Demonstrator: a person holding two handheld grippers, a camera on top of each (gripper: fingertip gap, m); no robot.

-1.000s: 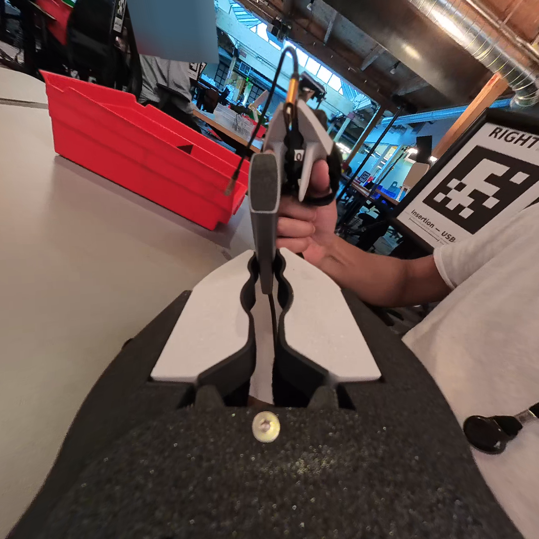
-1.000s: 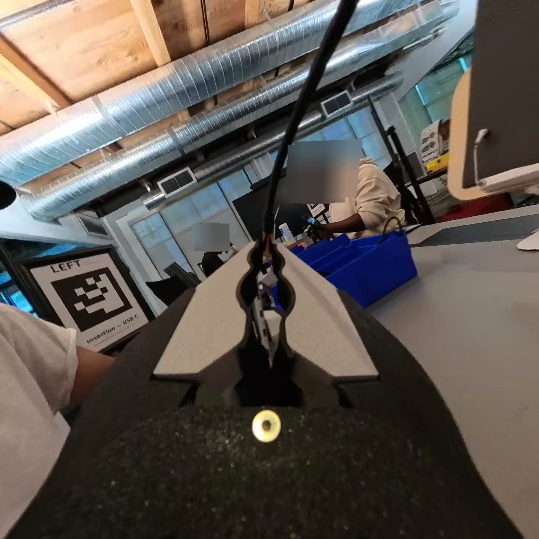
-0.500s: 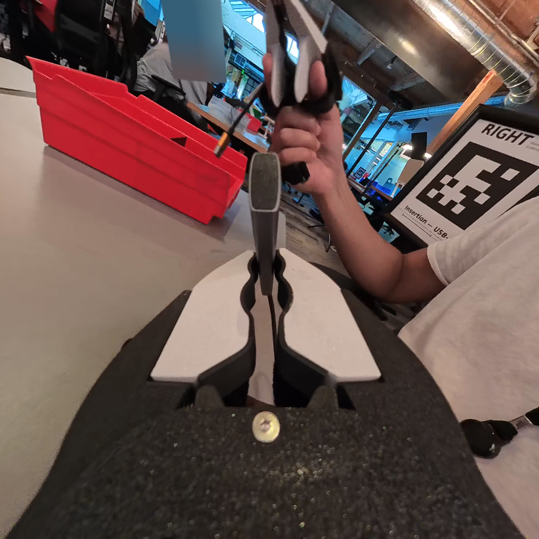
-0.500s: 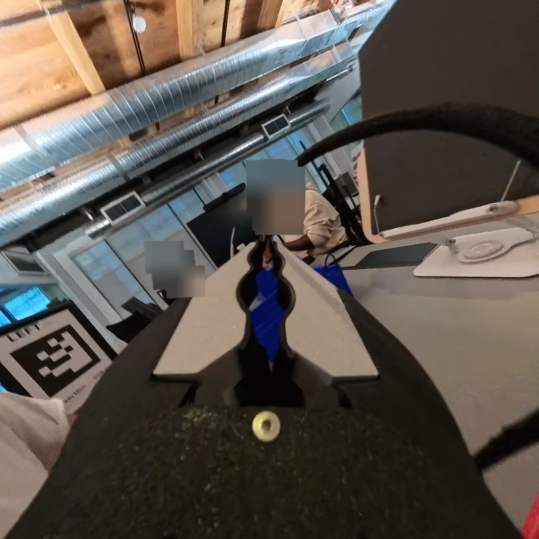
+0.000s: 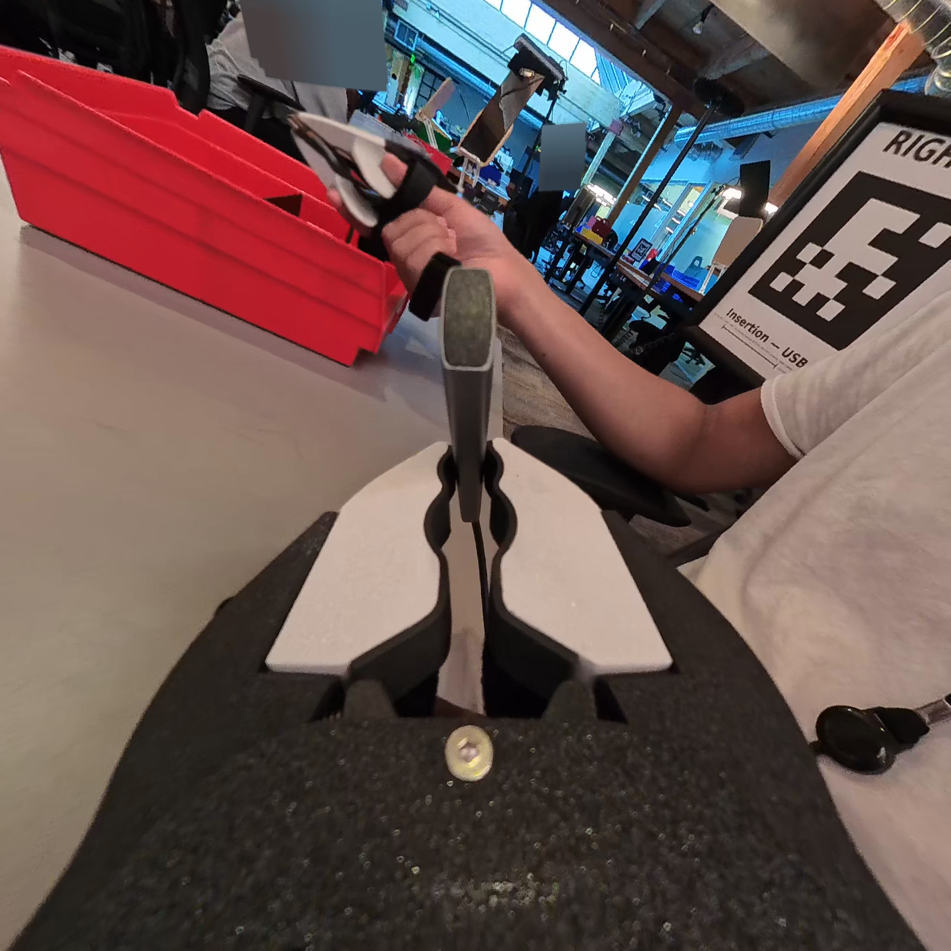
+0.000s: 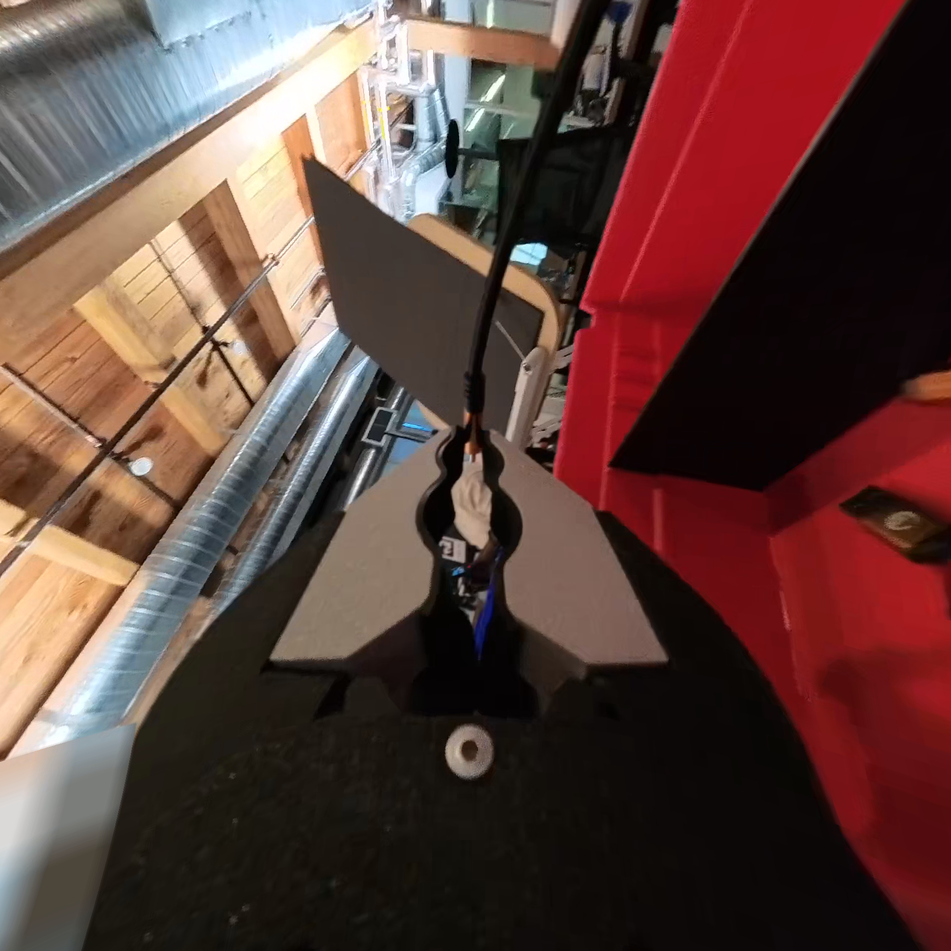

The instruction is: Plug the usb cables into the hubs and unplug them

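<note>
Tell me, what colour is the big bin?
Red. The bin shows best in the left wrist view.

Red bin (image 5: pixel 206 226) on grey table (image 5: pixel 128 463).

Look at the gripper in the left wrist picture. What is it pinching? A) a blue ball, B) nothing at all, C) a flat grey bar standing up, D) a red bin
C: the left gripper is shut on a flat grey device that stands upright from its tips, while the red bin sits apart on the table.
</note>
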